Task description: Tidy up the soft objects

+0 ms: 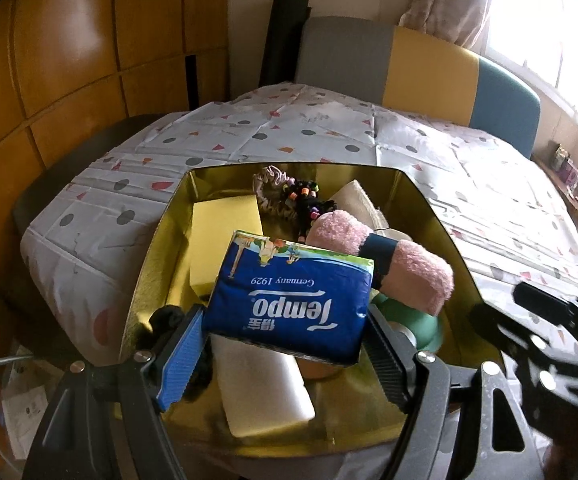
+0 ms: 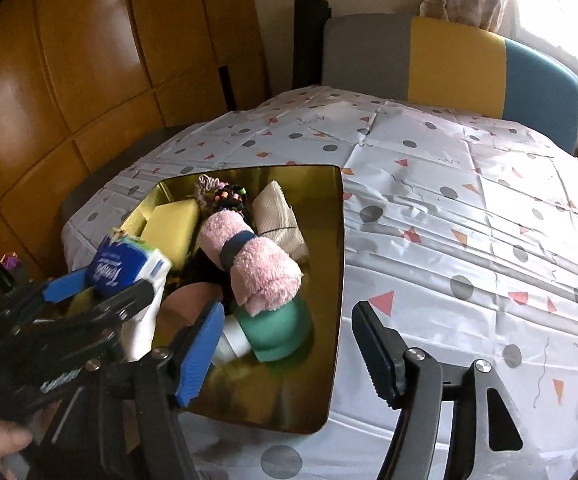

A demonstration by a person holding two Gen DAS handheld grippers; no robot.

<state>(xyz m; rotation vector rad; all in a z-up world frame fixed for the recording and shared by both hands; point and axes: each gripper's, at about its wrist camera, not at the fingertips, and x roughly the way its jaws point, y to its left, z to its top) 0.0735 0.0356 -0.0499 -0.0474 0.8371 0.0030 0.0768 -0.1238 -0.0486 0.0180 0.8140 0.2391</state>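
My left gripper (image 1: 285, 344) is shut on a blue Tempo tissue pack (image 1: 293, 300) and holds it above the gold tray (image 1: 149, 264). The pack also shows in the right wrist view (image 2: 129, 266), held by the left gripper (image 2: 103, 286). In the tray lie a rolled pink towel (image 1: 385, 256), a yellow sponge (image 1: 221, 236), hair ties (image 1: 289, 196), a beige cloth (image 1: 357, 200), a white sponge (image 1: 261, 388) and a green object (image 1: 413, 320). My right gripper (image 2: 289, 344) is open and empty over the tray's right edge (image 2: 339, 280).
The tray sits on a table with a white dotted cloth (image 2: 469, 220). A grey, yellow and blue chair back (image 2: 457, 60) stands at the far side. Wooden cabinets (image 2: 89, 60) are to the left. Papers lie on the floor (image 1: 21, 404).
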